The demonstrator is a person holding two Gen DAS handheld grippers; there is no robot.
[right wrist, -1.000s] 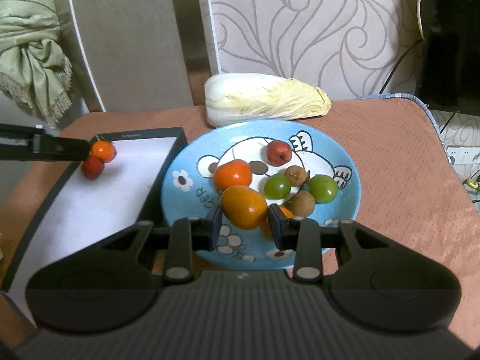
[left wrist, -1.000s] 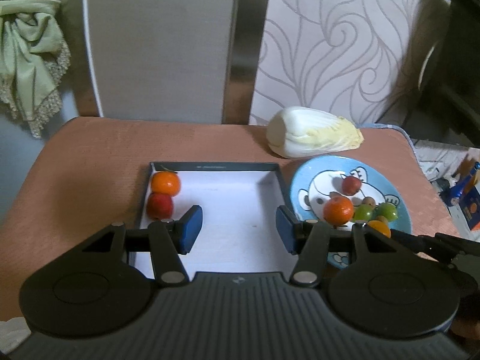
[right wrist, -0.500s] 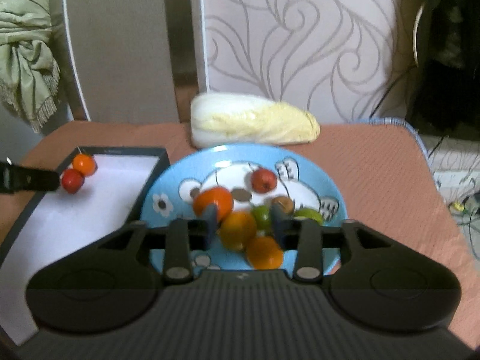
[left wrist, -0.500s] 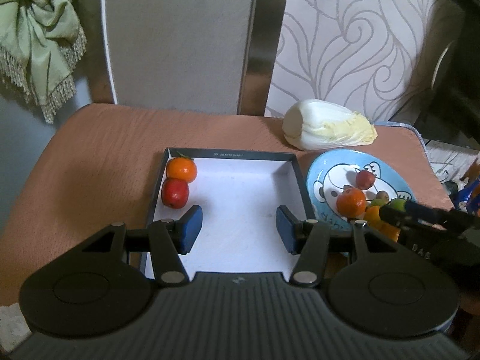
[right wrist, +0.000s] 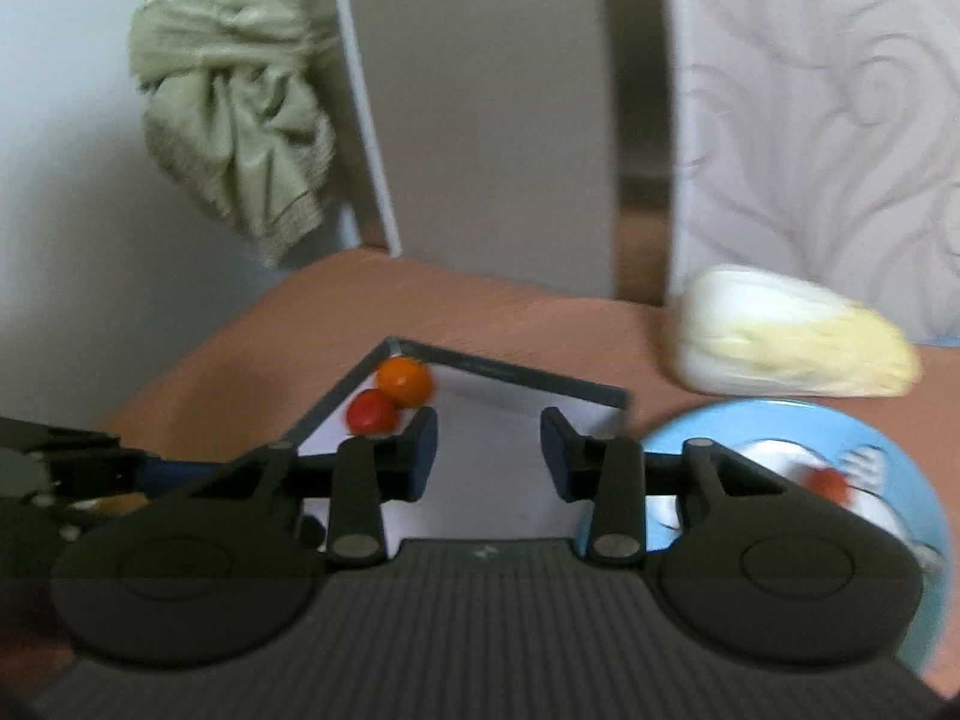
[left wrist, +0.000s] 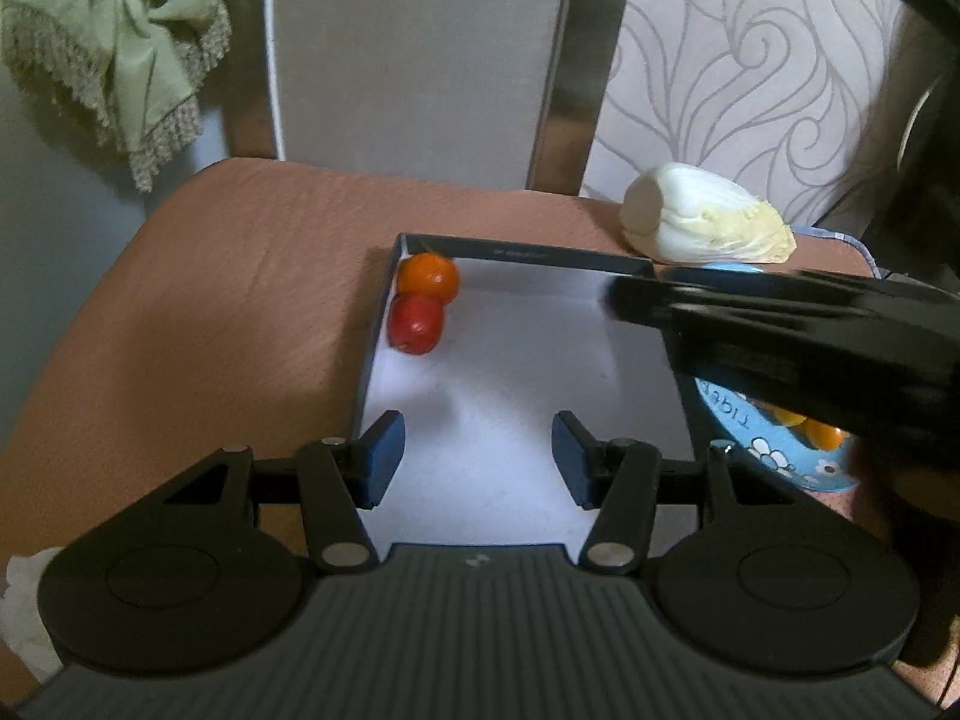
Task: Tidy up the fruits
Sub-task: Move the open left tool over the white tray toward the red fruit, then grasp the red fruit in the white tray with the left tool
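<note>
A dark-rimmed white tray [left wrist: 522, 253] holds an orange fruit [left wrist: 428, 278] and a red fruit [left wrist: 416, 324] in its far left corner; both also show in the right wrist view, orange [right wrist: 404, 383] and red [right wrist: 371, 412]. A blue cartoon plate [right wrist: 780, 426] with a red fruit [right wrist: 831, 485] lies right of the tray. My left gripper [left wrist: 474, 456] is open and empty over the tray's near part. My right gripper [right wrist: 487, 455] is open and empty above the tray; it crosses the left wrist view as a dark blurred bar [left wrist: 780, 324] over the plate [left wrist: 780, 462].
A napa cabbage [left wrist: 708, 222] lies on the brown cloth behind the plate, also in the right wrist view [right wrist: 792, 336]. A grey chair back [left wrist: 420, 60] and a green cloth [left wrist: 120, 30] stand behind the table. The right wrist view is blurred.
My right gripper has left the plate and swung left over the tray, jaws now wider apart and empty. My left gripper has drawn back slightly and stays open.
</note>
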